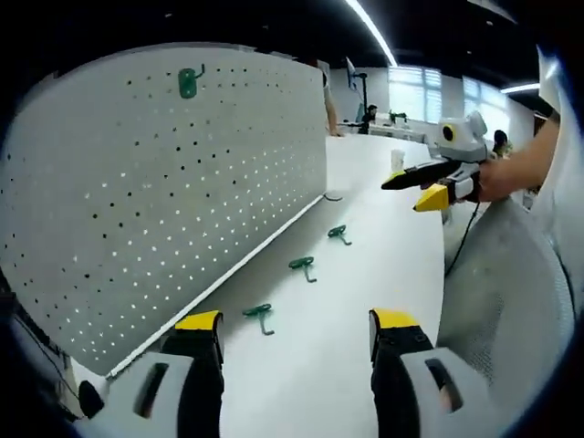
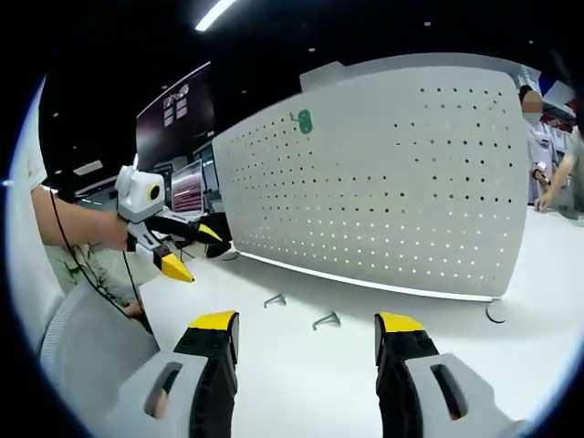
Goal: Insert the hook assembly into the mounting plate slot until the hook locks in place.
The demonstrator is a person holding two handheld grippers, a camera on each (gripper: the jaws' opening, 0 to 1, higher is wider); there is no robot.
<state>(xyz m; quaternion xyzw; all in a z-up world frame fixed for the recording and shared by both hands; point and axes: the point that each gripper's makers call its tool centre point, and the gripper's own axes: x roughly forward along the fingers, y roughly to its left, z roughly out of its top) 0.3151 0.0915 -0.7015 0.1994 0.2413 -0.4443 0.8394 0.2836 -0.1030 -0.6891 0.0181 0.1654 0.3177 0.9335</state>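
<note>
Two hand-held grippers hover over a white table (image 1: 383, 246) in front of an upright pegboard (image 1: 164, 192), both holding nothing.

The left gripper (image 1: 297, 338) has its jaws wide apart above bare tabletop, with three green hooks lying loose in a row near the board's foot: the nearest hook (image 1: 260, 316), a middle hook (image 1: 303, 266), and a far hook (image 1: 339, 234). A fourth hook (image 1: 189, 82) hangs high on the board. The right gripper (image 2: 308, 339) is also spread wide, in the air well clear of the board; a hand (image 1: 500, 179) grips it. Open table lies between grippers and board. The hooks' fine shape is hard to make out.
</note>
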